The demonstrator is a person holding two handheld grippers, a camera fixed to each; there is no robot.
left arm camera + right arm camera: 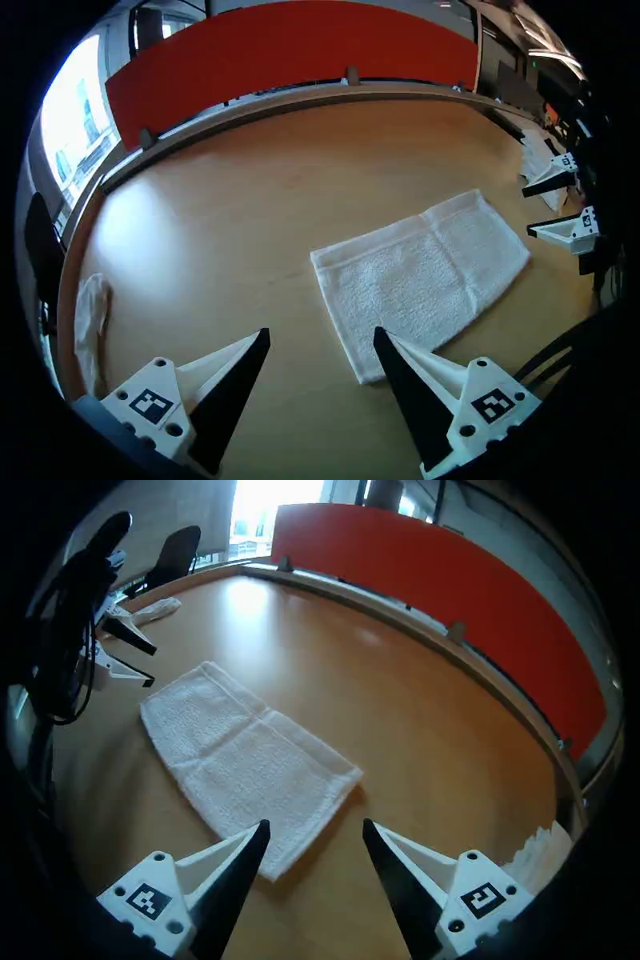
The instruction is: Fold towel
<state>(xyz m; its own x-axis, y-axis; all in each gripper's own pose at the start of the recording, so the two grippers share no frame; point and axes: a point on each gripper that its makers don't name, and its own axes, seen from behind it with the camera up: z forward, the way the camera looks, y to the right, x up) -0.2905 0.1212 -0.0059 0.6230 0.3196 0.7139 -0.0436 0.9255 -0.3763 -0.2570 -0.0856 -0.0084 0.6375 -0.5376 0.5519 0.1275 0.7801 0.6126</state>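
A white towel (420, 276) lies folded into a long rectangle on the wooden table (264, 184). My left gripper (320, 331) hangs open just above the table at the towel's near short end, with nothing between its fingers. Its right fingertip overlaps the towel's corner. Across the towel, my right gripper (528, 212) stands open at the far short end. In the right gripper view the same towel (240, 752) stretches away from my open right gripper (314, 824), whose left fingertip is over the towel's near edge. The left gripper (152, 668) shows open beyond it.
A crumpled white cloth (90, 320) lies near the table's left edge, seen also as the cloth (156, 608). A stack of white cloths (544, 848) sits by the right gripper. A red partition (296, 56) runs along the table's far side. Dark chairs (176, 552) stand at the end.
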